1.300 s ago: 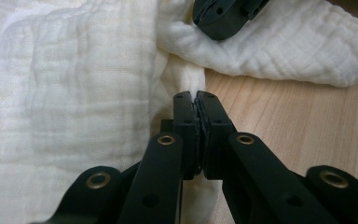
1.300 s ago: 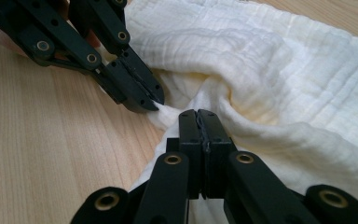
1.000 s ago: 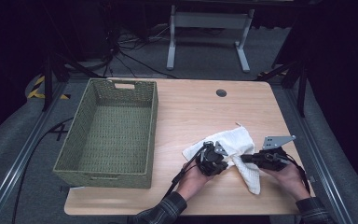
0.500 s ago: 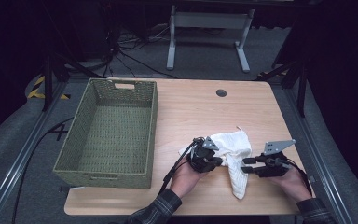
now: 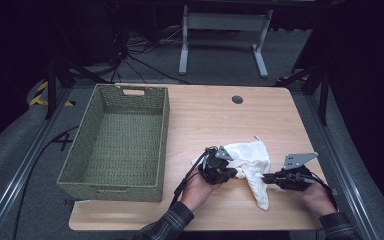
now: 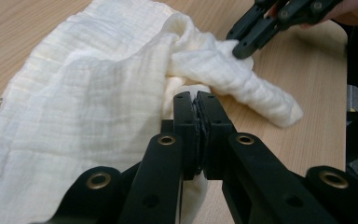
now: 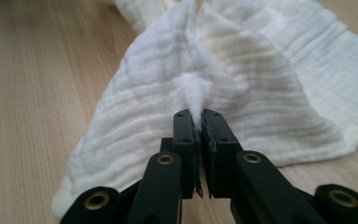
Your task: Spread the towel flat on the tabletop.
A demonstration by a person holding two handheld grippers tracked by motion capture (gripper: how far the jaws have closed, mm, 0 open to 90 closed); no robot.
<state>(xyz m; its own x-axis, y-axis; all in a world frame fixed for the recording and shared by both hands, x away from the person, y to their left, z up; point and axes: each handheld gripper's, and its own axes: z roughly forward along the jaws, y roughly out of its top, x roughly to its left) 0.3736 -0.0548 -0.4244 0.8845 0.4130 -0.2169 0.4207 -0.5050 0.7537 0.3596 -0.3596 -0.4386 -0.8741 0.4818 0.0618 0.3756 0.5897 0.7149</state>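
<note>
A white cloth (image 5: 250, 165) lies crumpled on the wooden table (image 5: 215, 120), near the front right. My left gripper (image 5: 232, 173) is shut on a fold of the cloth (image 6: 98, 93) at its left side, jaws (image 6: 196, 98) pressed together on the fabric. My right gripper (image 5: 265, 177) is shut on a pinched ridge of the cloth (image 7: 242, 84) at its right side, seen up close between its tips (image 7: 197, 114). The right gripper (image 6: 242, 46) also appears at the top of the left gripper view, touching the cloth's rolled end.
A green woven basket (image 5: 115, 145) stands empty on the left half of the table. A small round hole (image 5: 237, 99) sits near the table's far edge. A white metal stand (image 5: 220, 35) and cables lie on the floor beyond.
Both grippers have shifted left along the table's front, dragging the cloth. The cloth has bunched up between them, with a tail hanging toward the front edge.
</note>
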